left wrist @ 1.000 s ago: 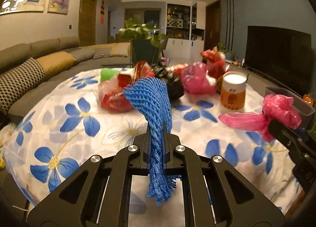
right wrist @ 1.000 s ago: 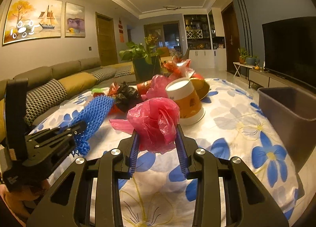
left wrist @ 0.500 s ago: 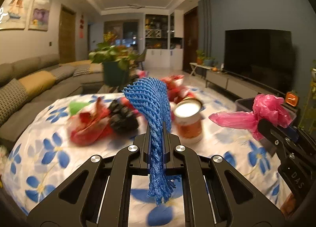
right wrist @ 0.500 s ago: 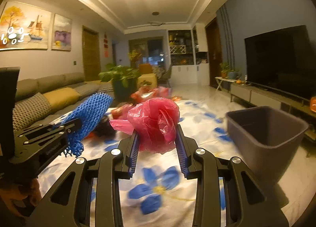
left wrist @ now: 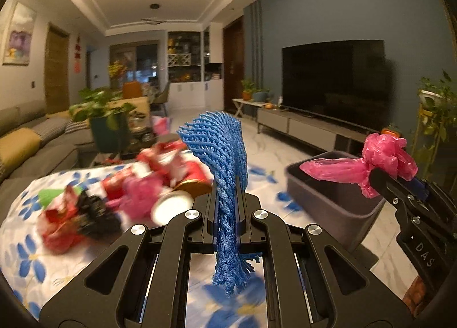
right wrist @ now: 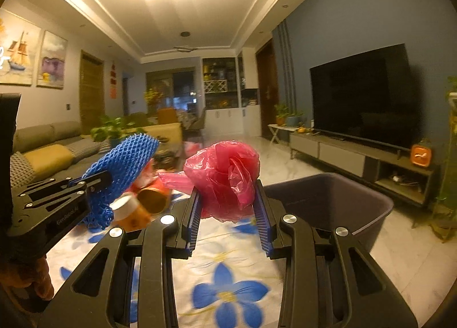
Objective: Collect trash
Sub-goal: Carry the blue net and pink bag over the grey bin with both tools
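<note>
My left gripper (left wrist: 227, 185) is shut on a blue foam net (left wrist: 220, 151), held up above the table; the net also shows in the right wrist view (right wrist: 122, 162). My right gripper (right wrist: 228, 188) is shut on a crumpled pink plastic bag (right wrist: 225, 176), held above the table's edge next to the grey bin (right wrist: 328, 199). In the left wrist view the pink bag (left wrist: 360, 168) hangs over the bin (left wrist: 328, 199). More trash lies on the flowered tablecloth (left wrist: 28, 248): red wrappers (left wrist: 57, 231), a black bag (left wrist: 94, 216), an orange cup (left wrist: 174, 205).
A sofa (left wrist: 25, 142) runs along the left. A potted plant (left wrist: 108, 125) stands behind the table. A TV (left wrist: 334, 82) on a low cabinet (left wrist: 300, 128) lines the right wall. Marble floor lies between table and cabinet.
Both grippers have swung right with their loads, from over the table's middle toward the grey bin. The bin is now close under the right gripper. The grips have not changed.
</note>
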Available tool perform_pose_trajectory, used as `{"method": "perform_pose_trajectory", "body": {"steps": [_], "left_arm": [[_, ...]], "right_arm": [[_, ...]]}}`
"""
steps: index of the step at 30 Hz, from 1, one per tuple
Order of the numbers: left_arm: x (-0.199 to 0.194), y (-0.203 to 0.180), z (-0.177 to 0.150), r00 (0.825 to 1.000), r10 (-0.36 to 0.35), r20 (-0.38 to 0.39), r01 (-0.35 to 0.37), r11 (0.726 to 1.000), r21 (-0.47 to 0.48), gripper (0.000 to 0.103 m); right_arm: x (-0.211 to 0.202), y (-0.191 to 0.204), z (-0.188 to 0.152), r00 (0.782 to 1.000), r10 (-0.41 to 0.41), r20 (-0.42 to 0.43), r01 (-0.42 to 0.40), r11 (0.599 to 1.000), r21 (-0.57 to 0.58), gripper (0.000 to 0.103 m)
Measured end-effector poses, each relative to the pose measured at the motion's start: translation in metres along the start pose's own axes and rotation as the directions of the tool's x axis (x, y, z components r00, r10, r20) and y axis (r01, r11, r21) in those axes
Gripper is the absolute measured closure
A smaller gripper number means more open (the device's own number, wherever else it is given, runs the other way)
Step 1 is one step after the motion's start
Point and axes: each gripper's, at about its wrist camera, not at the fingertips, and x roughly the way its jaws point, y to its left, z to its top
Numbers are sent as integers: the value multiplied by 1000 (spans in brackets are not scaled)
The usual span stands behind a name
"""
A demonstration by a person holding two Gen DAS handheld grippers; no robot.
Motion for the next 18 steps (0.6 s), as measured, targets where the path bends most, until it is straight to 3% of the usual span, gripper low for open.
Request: {"method": "perform_pose_trajectory", "body": {"steps": [18], "left_arm": [[81, -98, 29, 980, -199, 14, 198, 978, 63, 96]], "right_arm": [[35, -92, 15, 976, -216, 23, 212, 972, 100, 68]]}}
